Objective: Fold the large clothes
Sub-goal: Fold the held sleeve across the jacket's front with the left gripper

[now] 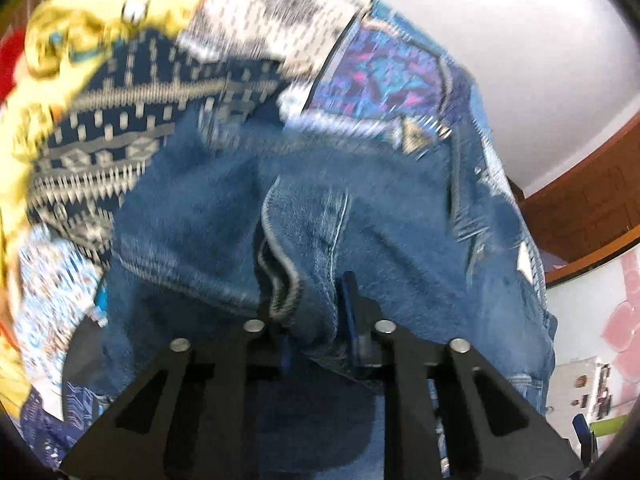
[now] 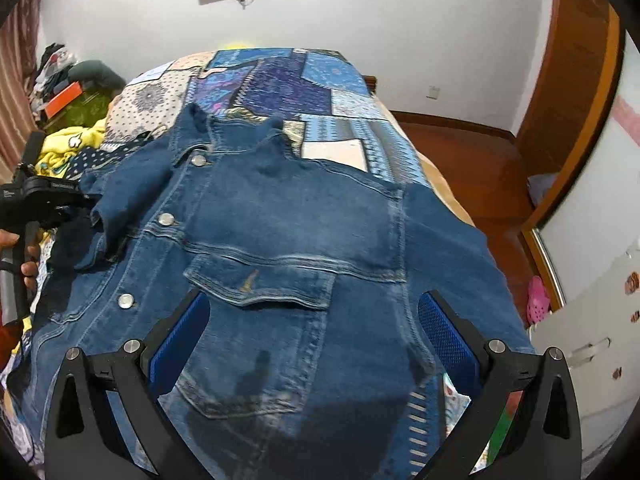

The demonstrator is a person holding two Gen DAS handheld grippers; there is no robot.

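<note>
The denim jacket (image 2: 288, 224) lies front side up on the patchwork bedspread (image 2: 280, 84), collar toward the far wall, snap buttons in a line down its left part and a flap pocket near the centre. One sleeve is bunched at the jacket's left edge, where the left gripper (image 1: 316, 312) holds it. In the left wrist view a thick fold of denim sits between the blue pads, and the jaws are pinching it, nearly pressed together. The right gripper (image 2: 316, 340) hangs over the jacket's lower front with its jaws spread wide; the blue pads (image 2: 448, 340) clamp nothing. A hand (image 2: 28, 264) grips the left tool's handle at the left edge. A yellow garment (image 2: 68, 148) lies beside the bedspread. A wooden door (image 2: 576, 60) stands to the right.
</note>
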